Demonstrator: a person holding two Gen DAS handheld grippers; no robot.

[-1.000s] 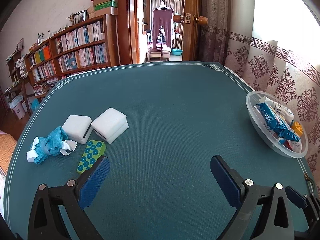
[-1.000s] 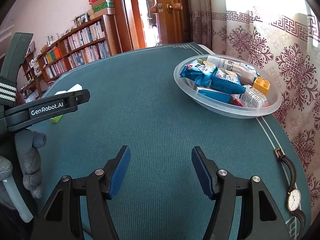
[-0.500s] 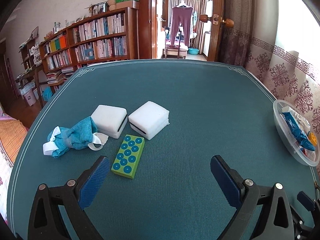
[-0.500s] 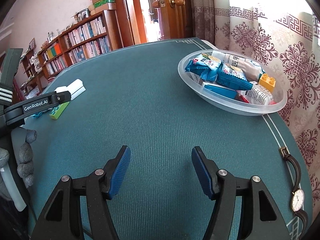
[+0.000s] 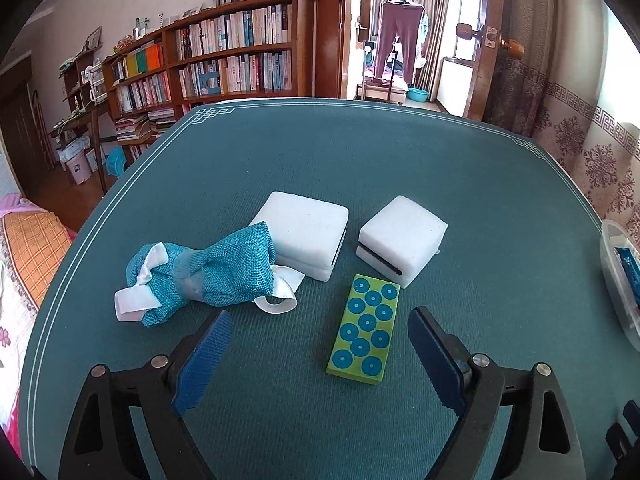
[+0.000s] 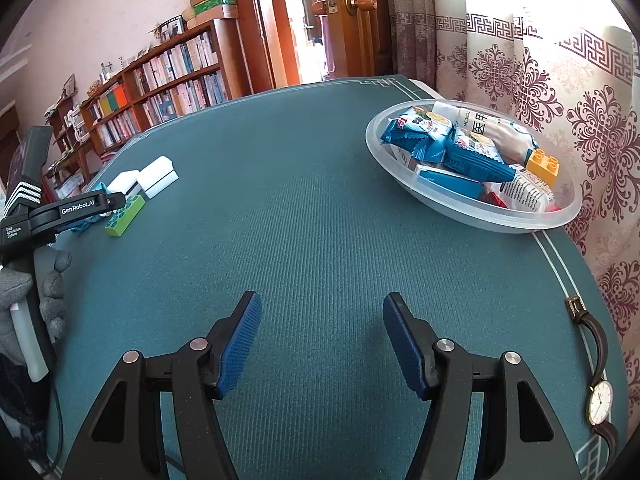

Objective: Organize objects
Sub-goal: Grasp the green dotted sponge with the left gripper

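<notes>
In the left wrist view my left gripper (image 5: 318, 330) is open and empty, low over the green cloth. A green block with blue dots (image 5: 365, 334) lies flat between its fingertips, nearer the right one. Two white sponges (image 5: 308, 236) (image 5: 402, 238) sit just beyond, and a teal mesh pouch with white ribbon (image 5: 204, 276) lies to the left. In the right wrist view my right gripper (image 6: 322, 328) is open and empty over bare cloth. A clear bowl (image 6: 472, 210) holds blue snack packs (image 6: 472, 152), a white packet and a yellow brick (image 6: 542, 164).
A wristwatch (image 6: 598, 396) lies at the table's right edge near the curtain. The left gripper's body and the gloved hand (image 6: 36, 264) show at the left of the right wrist view. The bowl's rim (image 5: 612, 280) is at the far right of the left wrist view.
My left gripper has swung left and forward toward the green block, sponges and pouch, and the bowl has slid out to the right edge. My right gripper has hardly moved.
</notes>
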